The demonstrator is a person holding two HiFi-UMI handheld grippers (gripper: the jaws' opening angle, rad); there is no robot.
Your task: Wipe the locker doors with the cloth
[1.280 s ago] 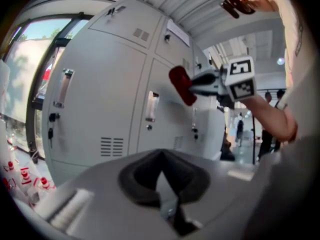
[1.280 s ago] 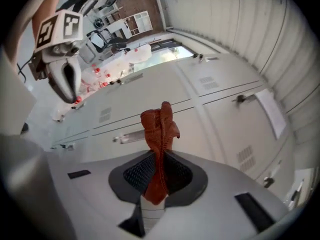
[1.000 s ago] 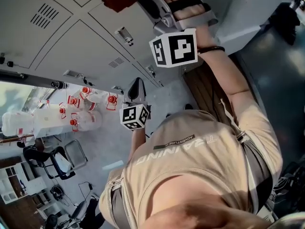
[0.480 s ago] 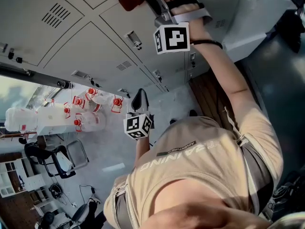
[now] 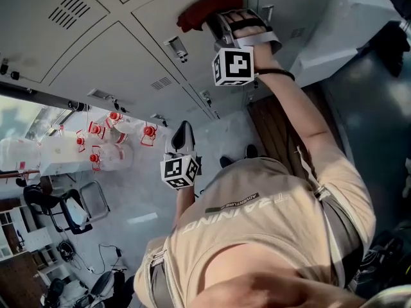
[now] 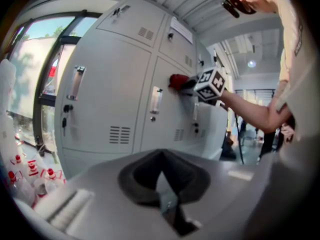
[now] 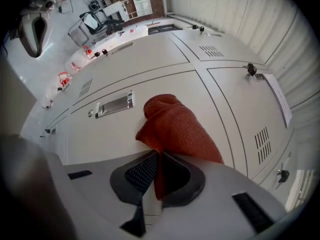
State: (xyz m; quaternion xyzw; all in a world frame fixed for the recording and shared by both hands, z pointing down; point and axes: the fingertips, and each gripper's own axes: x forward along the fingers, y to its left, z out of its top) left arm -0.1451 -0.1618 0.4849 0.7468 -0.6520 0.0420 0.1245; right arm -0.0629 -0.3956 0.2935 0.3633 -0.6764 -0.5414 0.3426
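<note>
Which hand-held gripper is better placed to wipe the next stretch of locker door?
The right. The right hand-held gripper is shut on the red cloth, which lies against a locker door. The left hand-held gripper is shut, holds nothing and stands off from the doors.

**One cloth, two grippers, four doors or more**

One red cloth. Two grippers, the left gripper and the right gripper, each carrying one marker cube. At least four locker doors show in the left gripper view. Several red-capped bottles at the left, exact number unclear. One person.
</note>
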